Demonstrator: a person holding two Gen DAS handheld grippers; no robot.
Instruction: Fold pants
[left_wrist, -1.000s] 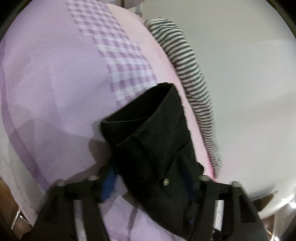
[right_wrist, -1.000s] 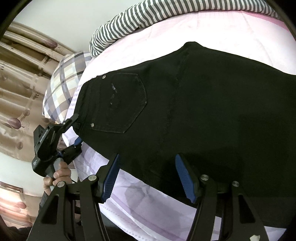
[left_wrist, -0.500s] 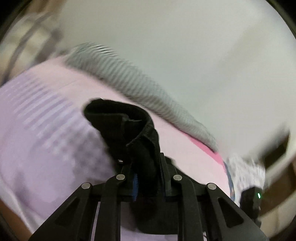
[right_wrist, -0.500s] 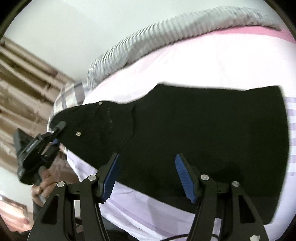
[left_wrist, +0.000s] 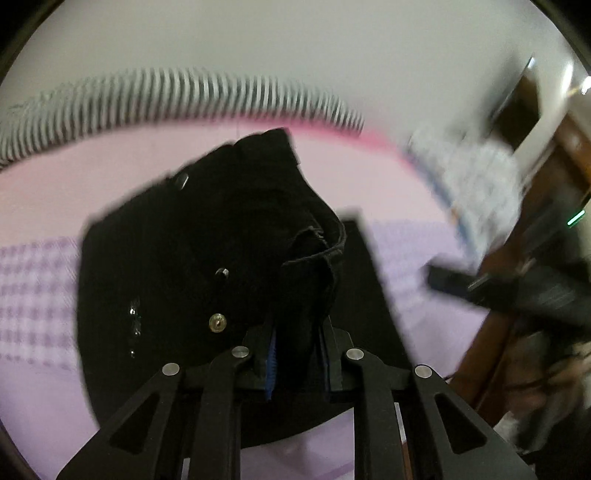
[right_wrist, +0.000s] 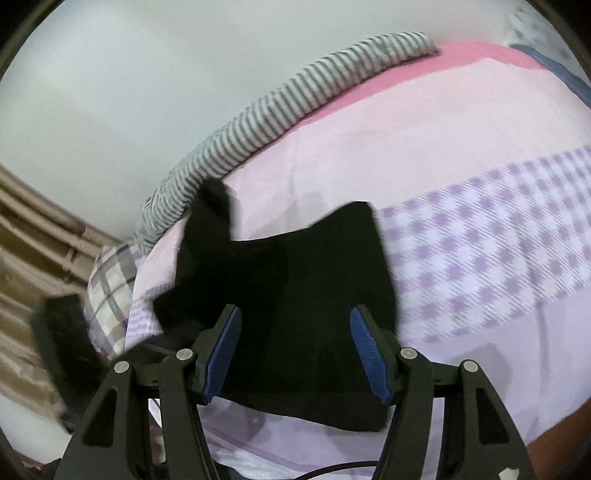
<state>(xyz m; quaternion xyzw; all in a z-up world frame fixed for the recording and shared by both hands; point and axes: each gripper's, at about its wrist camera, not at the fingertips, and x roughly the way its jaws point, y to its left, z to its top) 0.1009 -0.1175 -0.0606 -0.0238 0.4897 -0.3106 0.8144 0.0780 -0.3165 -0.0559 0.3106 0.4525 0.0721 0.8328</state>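
On the bed (right_wrist: 461, 147), over its pink and lilac checked sheet, I see the black pants (right_wrist: 295, 295) lying partly doubled over, with one dark corner lifted up toward the striped blanket (right_wrist: 288, 99) that runs along the far edge by the wall.

My left tongs (left_wrist: 295, 354) are clenched on a thick bunch of the pants (left_wrist: 192, 258) near the waistband; the cloth fills the narrow gap between the blue pads (left_wrist: 272, 360), and it hangs raised above the sheet. Two metal rivets and a button are visible on the fabric just beside the tongs. The left wrist view is blurred, so I cannot read finer detail of the fold. At the right side of this view I see a dark blurred device, which may be the other gripper, but I cannot tell for sure.

My right tongs (right_wrist: 295, 354) stand released, with the blue pads (right_wrist: 367, 354) well apart. The pants lie beneath and between them, but the pads do not press on the cloth. At the left side of the right wrist view there is a plaid pillow (right_wrist: 110, 291) at the edge of the bed, and beside it beige curtains (right_wrist: 33, 258).
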